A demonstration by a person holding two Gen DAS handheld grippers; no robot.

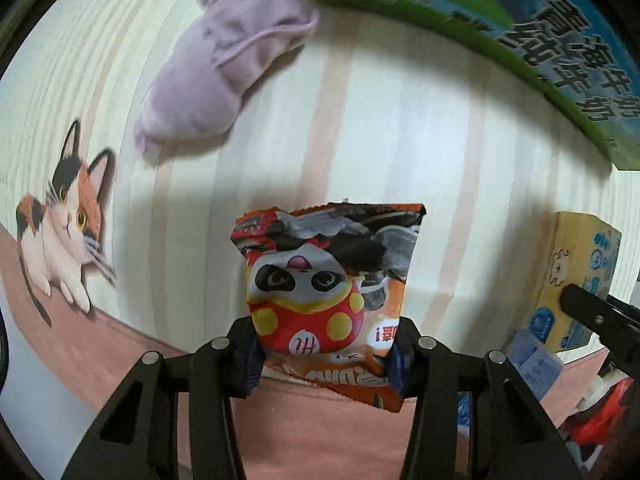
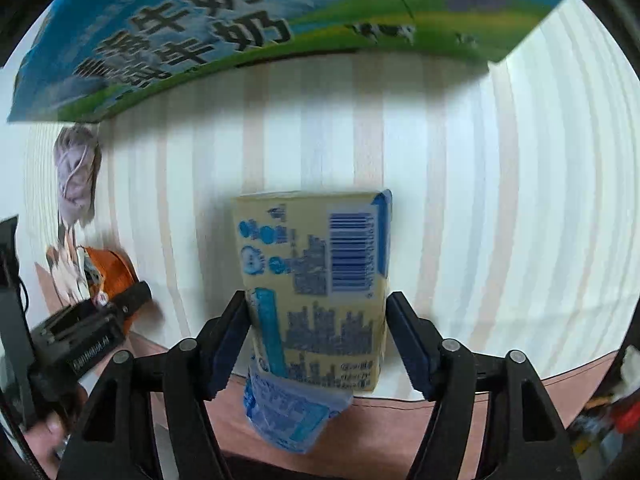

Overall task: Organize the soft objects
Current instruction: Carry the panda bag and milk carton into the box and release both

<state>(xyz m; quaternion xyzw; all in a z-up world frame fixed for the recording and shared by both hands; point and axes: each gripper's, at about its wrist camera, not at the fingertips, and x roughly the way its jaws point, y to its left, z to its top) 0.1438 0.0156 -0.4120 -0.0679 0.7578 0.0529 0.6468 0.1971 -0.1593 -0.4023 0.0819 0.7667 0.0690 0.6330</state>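
Clamped in the left gripper (image 1: 324, 356): crinkly orange panda-print snack packet (image 1: 324, 292), long axis running ahead over the striped cloth; yellow-and-blue soft tissue pack (image 2: 316, 280) squeezed between the right gripper (image 2: 316, 340) pads, likewise lengthwise.

The milk carton (image 2: 248, 32) runs off the top edge; red clutter (image 1: 600, 420) is blurred

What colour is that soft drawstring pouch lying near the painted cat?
Pale lilac: the drawstring pouch shows best in the left wrist view, lying on the striped tablecloth.
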